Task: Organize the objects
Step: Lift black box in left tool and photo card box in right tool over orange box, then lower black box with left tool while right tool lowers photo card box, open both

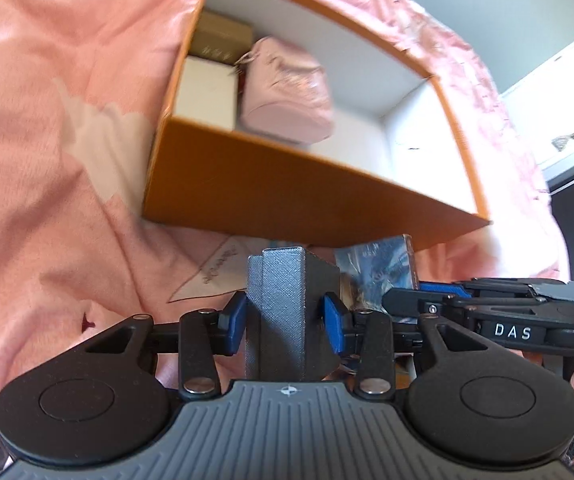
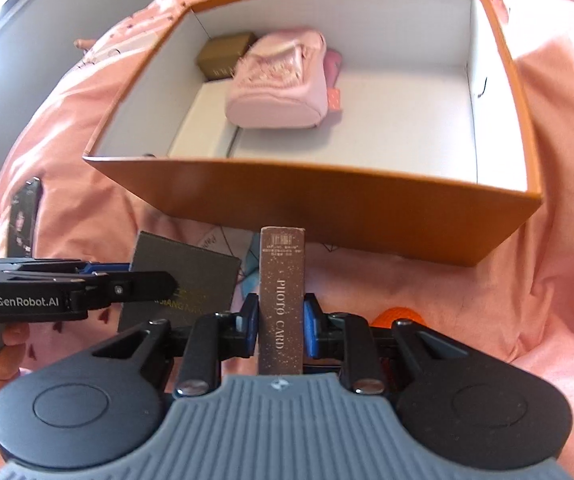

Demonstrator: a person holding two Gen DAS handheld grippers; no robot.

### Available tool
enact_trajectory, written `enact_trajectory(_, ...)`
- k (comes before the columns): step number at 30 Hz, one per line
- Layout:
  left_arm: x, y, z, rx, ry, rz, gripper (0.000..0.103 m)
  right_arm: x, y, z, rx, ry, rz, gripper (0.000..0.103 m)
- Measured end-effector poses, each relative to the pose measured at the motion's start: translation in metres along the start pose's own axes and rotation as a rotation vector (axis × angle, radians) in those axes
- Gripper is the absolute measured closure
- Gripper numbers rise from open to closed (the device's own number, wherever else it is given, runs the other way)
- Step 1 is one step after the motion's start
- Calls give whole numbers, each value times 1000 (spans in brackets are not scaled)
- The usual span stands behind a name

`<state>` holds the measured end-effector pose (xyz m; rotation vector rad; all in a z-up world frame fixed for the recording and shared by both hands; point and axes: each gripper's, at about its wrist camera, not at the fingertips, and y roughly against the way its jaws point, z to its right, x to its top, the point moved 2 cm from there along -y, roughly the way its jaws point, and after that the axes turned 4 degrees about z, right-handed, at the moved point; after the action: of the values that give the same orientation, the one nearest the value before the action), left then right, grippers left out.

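My left gripper [image 1: 283,322] is shut on a grey textured box [image 1: 281,308], held upright in front of the orange storage box [image 1: 287,196]. My right gripper [image 2: 280,322] is shut on a brown box marked PHOTO CARD [image 2: 281,300], held on edge before the same orange box [image 2: 327,204]. Inside the orange box lie a pink pouch [image 2: 277,82], a gold-brown box [image 2: 225,56] and a white box [image 1: 207,94]. The left gripper with its grey box [image 2: 185,280] shows at the left of the right wrist view. The right gripper's body [image 1: 499,320] shows at the right of the left wrist view.
Everything rests on a pink bedspread [image 1: 47,120]. An orange object [image 2: 397,314] peeks out behind the right gripper. A dark packet [image 2: 25,216] lies at the far left. A grey wall and a window are behind the bed.
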<state>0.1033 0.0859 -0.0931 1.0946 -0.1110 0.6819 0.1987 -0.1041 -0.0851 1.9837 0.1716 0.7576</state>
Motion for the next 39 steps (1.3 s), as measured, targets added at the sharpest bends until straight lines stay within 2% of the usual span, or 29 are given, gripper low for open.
enact_trajectory(7, 21, 39, 22, -83, -44, 79, 57, 12, 61, -8, 52, 12, 131, 79)
enact_trajectory(13, 58, 65, 32, -93, -68, 192, 57, 37, 104, -6, 71, -7, 268, 79)
enact_trajectory(18, 92, 52, 34, -87, -56, 237, 57, 63, 109, 2, 42, -34, 336, 79)
enact_trajectory(21, 104, 30, 29, -111, -14, 207, 57, 75, 97, 11, 7, -52, 343, 79)
enact_trajectory(25, 109, -10, 22, -131, 41, 104, 57, 86, 73, 23, -24, -84, 318, 79)
enact_trajectory(33, 105, -65, -2, -65, 109, -58, 57, 93, 26, 46, -58, -131, 212, 79)
enact_trajectory(37, 105, -76, -1, -45, 98, -105, 57, 95, 13, 50, -51, -135, 189, 79)
enact_trajectory(39, 106, -82, 1, -9, 88, -133, 57, 96, 8, 51, -49, -136, 179, 79)
